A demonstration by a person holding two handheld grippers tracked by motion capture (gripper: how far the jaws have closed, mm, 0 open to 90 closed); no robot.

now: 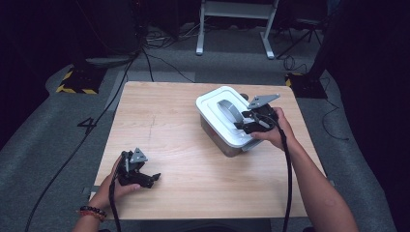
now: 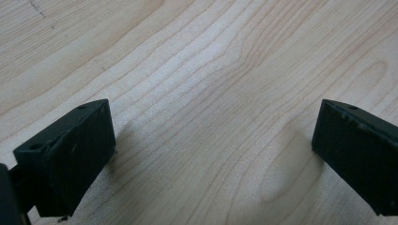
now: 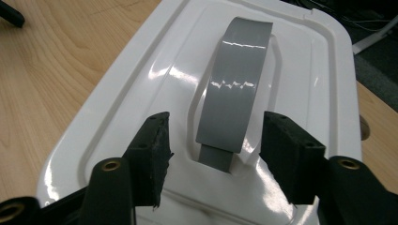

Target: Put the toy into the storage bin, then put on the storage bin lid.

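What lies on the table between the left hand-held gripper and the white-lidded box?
Nothing: in the high view, bare wooden table separates the left hand-held gripper from the box.

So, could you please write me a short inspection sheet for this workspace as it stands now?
Surface: pale wooden table, square, bare apart from the box.
Job's things: clear plastic box with white lid and grey strap handle, lid on.
Clutter: nothing seen.
Grippers: right gripper open, jaws either side of the handle, not pressing; left gripper open over bare wood, nothing between the jaws.
Cables: black cable trails along the right forearm; loose cables on the floor.
Surroundings: grey carpet, white table legs, yellow-black hazard tape.
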